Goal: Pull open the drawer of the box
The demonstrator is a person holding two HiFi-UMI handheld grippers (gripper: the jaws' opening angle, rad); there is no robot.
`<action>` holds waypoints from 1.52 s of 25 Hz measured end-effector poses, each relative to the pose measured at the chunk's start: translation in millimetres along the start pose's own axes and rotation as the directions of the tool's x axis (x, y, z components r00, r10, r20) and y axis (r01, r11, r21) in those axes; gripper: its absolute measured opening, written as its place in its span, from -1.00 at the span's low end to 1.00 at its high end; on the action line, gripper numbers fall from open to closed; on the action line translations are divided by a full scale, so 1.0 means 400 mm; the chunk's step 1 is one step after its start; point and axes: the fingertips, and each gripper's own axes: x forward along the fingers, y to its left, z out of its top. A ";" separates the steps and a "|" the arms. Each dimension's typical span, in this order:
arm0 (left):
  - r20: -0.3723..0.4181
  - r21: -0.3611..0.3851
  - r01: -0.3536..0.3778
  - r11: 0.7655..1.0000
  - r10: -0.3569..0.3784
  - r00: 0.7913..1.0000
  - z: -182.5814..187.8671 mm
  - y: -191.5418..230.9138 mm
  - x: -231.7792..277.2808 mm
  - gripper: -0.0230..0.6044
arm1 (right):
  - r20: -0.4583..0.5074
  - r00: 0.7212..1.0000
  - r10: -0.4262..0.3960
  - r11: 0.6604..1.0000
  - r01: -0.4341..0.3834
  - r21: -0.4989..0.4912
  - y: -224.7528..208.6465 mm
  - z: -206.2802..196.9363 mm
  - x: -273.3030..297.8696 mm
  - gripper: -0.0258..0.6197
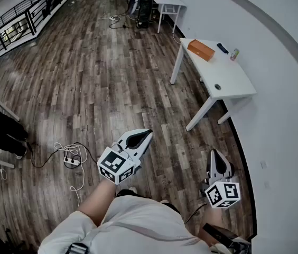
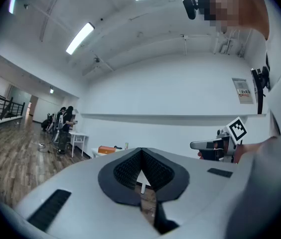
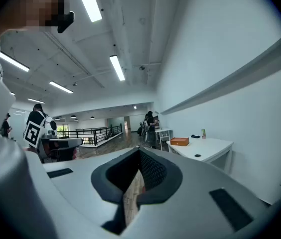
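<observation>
The box is a flat orange case lying on a white table by the right wall, several steps ahead of me. It also shows small and far off as the orange box in the left gripper view and the orange box in the right gripper view. No drawer detail is readable at this distance. My left gripper is held at waist height over the wooden floor, shut and empty. My right gripper hangs beside it, also shut on nothing. Both are far from the box.
A black item, a small can and a dark round object share the table. A power strip with cables lies on the floor at left. A railing runs along the far left, and people sit at a desk at the back.
</observation>
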 end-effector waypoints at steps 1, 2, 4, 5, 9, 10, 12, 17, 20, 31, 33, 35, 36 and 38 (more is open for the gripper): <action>-0.001 0.001 0.000 1.000 0.000 1.000 -0.002 0.023 -0.014 -0.90 | 0.002 1.000 0.000 1.000 0.000 0.002 0.019 -0.007 0.015 -0.92; -0.002 0.002 0.000 1.000 0.000 1.000 -0.005 0.047 -0.028 -0.90 | 0.003 1.000 -0.001 1.000 0.001 0.005 0.039 -0.013 0.030 -0.92; -0.010 0.000 -0.006 1.000 0.006 1.000 -0.012 0.096 -0.053 -0.90 | 0.000 1.000 0.001 1.000 -0.001 0.012 0.081 -0.029 0.060 -0.92; -0.014 -0.005 -0.011 1.000 0.011 1.000 -0.015 0.119 -0.064 -0.90 | -0.007 1.000 0.005 1.000 -0.004 0.013 0.102 -0.037 0.073 -0.92; -0.017 -0.026 -0.021 0.999 0.021 1.000 -0.027 0.182 -0.086 -0.90 | -0.038 0.999 0.027 1.000 -0.027 0.003 0.154 -0.061 0.122 -0.92; -0.017 -0.024 -0.023 0.999 0.023 1.000 -0.028 0.194 -0.083 -0.90 | -0.041 0.999 0.031 1.000 -0.031 0.002 0.156 -0.063 0.136 -0.92; -0.014 -0.026 -0.028 0.999 0.028 1.000 -0.025 0.218 -0.070 -0.90 | -0.041 0.999 0.034 0.999 -0.034 0.003 0.150 -0.058 0.166 -0.92; -0.019 -0.019 -0.036 0.999 0.036 0.999 -0.022 0.278 -0.007 -0.90 | -0.030 0.998 0.047 0.999 -0.047 0.007 0.108 -0.045 0.265 -0.92; -0.042 0.029 -0.056 0.998 0.057 0.997 -0.026 0.315 0.056 -0.90 | -0.030 0.997 0.067 0.998 -0.067 0.015 0.071 -0.042 0.337 -0.92; -0.040 0.022 -0.087 0.996 0.087 0.995 0.014 0.399 0.416 -0.90 | -0.037 0.992 0.122 0.992 -0.122 0.019 -0.210 0.037 0.599 -0.92; -0.037 0.014 -0.099 0.995 0.100 0.994 0.018 0.408 0.485 -0.90 | -0.037 0.991 0.129 0.992 -0.128 0.021 -0.275 0.050 0.639 -0.92; -0.033 0.015 -0.117 0.993 0.117 0.993 0.022 0.414 0.551 -0.90 | -0.039 0.989 0.142 0.990 -0.141 0.023 -0.335 0.058 0.677 -0.92; -0.032 0.017 -0.126 0.992 0.127 0.991 0.023 0.417 0.581 -0.90 | -0.042 0.988 0.149 0.989 -0.148 0.024 -0.362 0.059 0.692 -0.92; -0.032 0.015 -0.142 0.990 0.142 0.989 0.022 0.421 0.633 -0.90 | -0.047 0.987 0.157 0.987 -0.156 0.026 -0.411 0.057 0.718 -0.92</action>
